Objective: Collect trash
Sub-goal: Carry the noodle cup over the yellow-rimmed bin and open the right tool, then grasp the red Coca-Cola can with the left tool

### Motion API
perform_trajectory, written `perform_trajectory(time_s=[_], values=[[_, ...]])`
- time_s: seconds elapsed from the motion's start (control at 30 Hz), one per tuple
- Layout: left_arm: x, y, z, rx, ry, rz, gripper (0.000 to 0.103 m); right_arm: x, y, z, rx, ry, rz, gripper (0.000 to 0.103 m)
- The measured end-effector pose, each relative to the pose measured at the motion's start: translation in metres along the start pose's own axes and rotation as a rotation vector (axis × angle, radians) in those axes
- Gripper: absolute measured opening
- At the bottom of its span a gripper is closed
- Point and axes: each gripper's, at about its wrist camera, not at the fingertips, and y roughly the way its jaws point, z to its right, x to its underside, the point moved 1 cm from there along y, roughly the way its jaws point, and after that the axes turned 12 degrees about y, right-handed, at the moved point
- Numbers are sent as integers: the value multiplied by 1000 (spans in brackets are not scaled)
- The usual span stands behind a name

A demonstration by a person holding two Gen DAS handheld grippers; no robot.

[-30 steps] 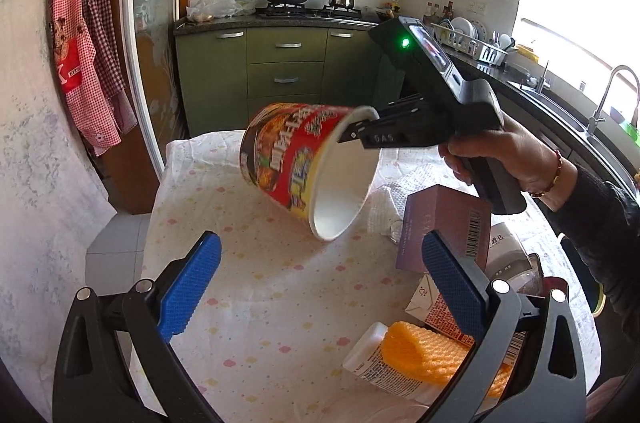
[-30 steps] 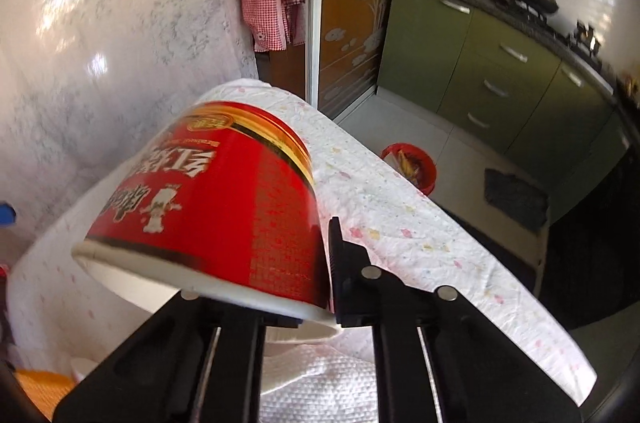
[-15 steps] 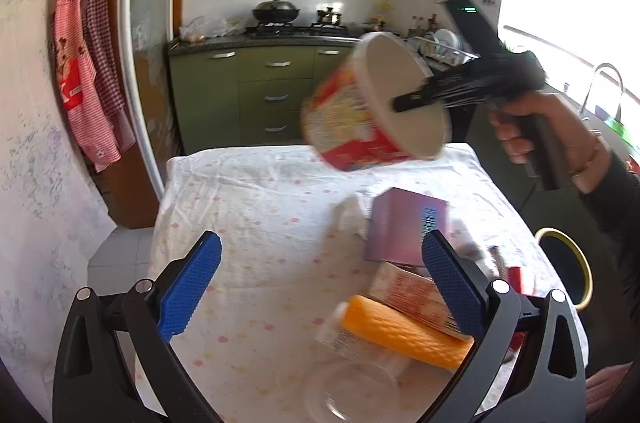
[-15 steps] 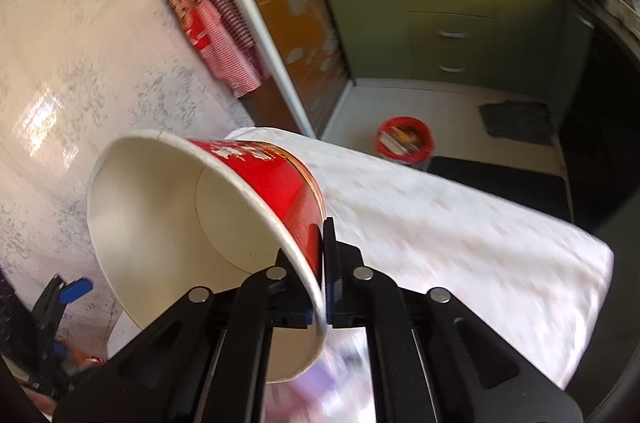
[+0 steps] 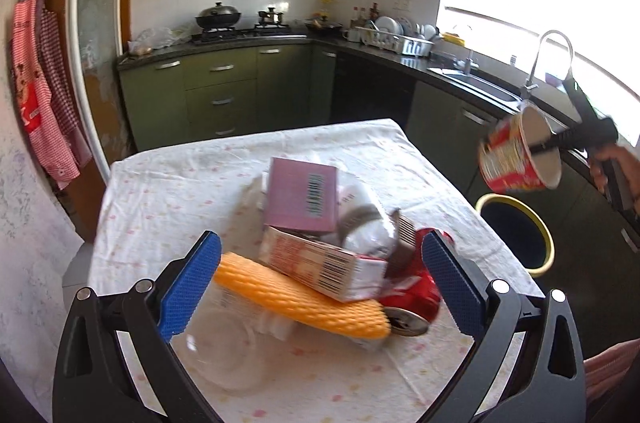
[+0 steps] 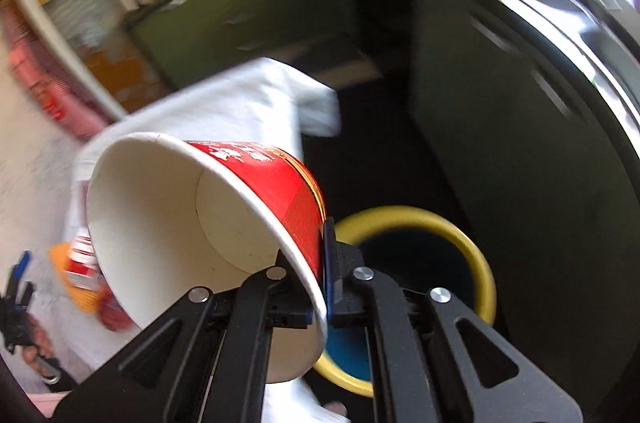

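One noodle cup point(image 6: 208, 223) pinched in right gripper point(image 6: 320, 287)

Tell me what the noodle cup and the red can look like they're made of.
Noodle cup: likely paper, with a matte white inside, a rolled rim and a glossy red printed outside. Red can: probably aluminium, with a shiny silver end and a dented side.

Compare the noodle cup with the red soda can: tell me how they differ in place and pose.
The noodle cup is in the air, its wall pinched by the right gripper above the yellow-rimmed bin; the red soda can lies on the table.
The cup is tilted with its open mouth showing; the can lies on its side, partly under a carton.
Both are largely red.
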Motion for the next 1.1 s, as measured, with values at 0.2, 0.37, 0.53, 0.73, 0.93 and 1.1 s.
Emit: perform_trajectory(time_s=[0.2, 0.37, 0.53, 0.73, 0.93, 1.1], values=[[-3, -1, 30, 7, 55, -23, 99, 23, 59, 84, 80, 142, -136, 4], [-4, -1, 42, 25, 81, -44, 99, 27, 106, 102, 118, 142, -211, 5], [-5, 5, 53, 47, 105, -70, 99, 20, 144, 98, 159, 151, -266, 19], [-4, 13, 66, 103, 139, -77, 99, 9, 143, 82, 220, 113, -198, 35], [0, 30, 81, 188, 173, -111, 99, 29, 106, 62, 110, 67, -106, 42], [-7, 52, 97, 245, 240, -167, 99, 65, 90, 39, 12, 37, -103, 46]])
